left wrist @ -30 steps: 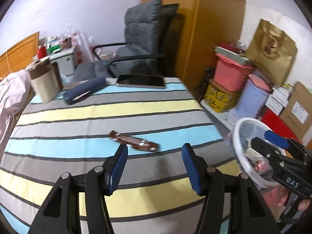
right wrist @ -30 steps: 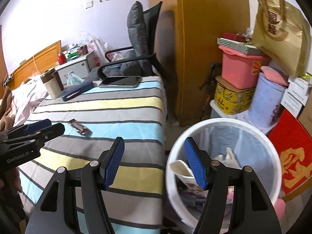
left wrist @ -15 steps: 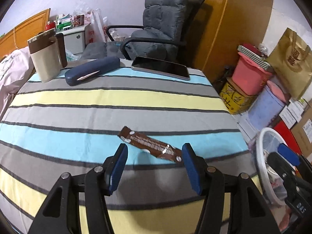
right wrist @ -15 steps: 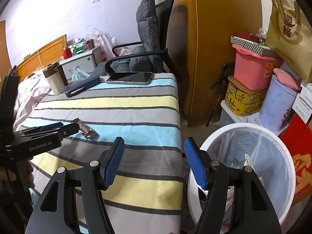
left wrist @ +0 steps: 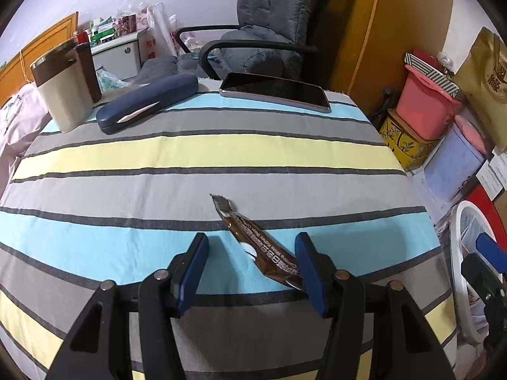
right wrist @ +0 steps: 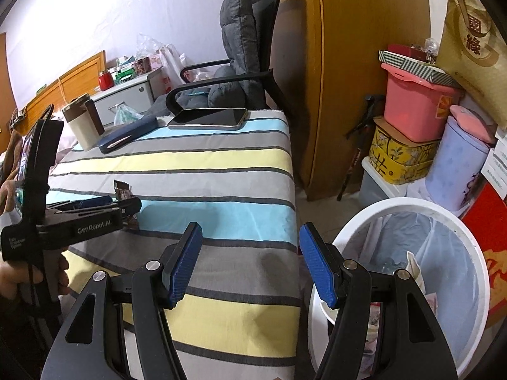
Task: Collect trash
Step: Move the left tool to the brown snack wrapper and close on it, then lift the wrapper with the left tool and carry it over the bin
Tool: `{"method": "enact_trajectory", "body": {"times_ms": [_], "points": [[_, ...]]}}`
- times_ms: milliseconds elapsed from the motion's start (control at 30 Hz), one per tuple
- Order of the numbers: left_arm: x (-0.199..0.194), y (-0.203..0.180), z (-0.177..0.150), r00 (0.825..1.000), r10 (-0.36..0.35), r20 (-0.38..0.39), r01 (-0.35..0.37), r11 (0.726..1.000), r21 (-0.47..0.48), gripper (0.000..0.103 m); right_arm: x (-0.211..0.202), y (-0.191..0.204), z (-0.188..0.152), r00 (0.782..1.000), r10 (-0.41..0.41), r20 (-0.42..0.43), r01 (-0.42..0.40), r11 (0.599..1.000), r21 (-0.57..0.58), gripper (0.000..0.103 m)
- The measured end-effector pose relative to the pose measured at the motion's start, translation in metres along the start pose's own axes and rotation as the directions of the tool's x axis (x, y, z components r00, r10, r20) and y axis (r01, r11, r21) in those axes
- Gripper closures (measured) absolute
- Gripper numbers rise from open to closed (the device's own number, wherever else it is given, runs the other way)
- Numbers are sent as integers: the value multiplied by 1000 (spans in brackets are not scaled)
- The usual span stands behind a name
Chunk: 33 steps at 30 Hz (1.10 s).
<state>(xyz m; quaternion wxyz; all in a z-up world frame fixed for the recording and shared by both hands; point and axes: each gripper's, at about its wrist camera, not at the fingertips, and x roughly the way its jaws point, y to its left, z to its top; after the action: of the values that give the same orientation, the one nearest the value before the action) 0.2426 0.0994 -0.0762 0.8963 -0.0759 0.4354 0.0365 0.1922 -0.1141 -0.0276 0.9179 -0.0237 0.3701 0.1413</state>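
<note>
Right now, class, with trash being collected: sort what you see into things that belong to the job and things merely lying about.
Belong to the job:
- brown snack wrapper, between the left gripper jaws, which have just been closing
- white bin

Lying about:
- phone
- blue case
- beige tumbler

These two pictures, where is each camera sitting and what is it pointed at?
Left wrist: on the left gripper, looking down at a brown snack wrapper between its open fingers on the striped tablecloth; its jaws have just been closing.
Right wrist: on the right gripper, open, aimed over the table edge beside the white trash bin; the person's hand shows.
Shared: wrapper, phone, glasses case, bin, and each other's gripper.
</note>
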Motion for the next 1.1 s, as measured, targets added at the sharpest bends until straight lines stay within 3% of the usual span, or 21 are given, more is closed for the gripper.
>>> {"method": "enact_trajectory", "body": {"times_ms": [200, 600, 1100], "points": [[-2, 4, 1, 1000, -3, 9, 3, 1000, -12, 72, 0, -2, 0, 1000, 7, 2, -7, 1000, 13, 38], [-10, -7, -3, 999, -34, 33, 32, 999, 37, 93, -1, -5, -2, 1000, 14, -4, -14, 1000, 26, 38], [-2, -11, -4, 998, -58, -2, 58, 997, 50, 90, -7, -3, -4, 1000, 5, -3, -5, 999, 33, 38]]}}
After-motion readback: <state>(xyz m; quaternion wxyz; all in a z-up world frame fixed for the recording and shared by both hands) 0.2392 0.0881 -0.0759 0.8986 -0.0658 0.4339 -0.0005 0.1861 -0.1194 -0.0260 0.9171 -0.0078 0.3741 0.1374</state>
